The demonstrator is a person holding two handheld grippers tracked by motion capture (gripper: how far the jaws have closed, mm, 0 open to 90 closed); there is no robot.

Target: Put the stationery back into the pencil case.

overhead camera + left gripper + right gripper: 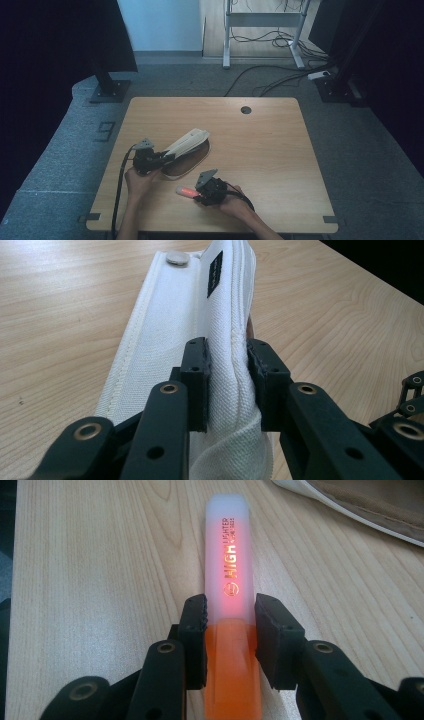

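My left gripper [167, 157] was clamped tight on the upper flap of the white woven-fabric pencil pouch [200, 340], which lay open on the light wooden table [270, 145]. My right gripper [196, 194] sat near the table's front edge, its 2 jaws narrowed against the sides of the translucent orange plastic highlighter [231, 610], lying flat just beside the pouch.
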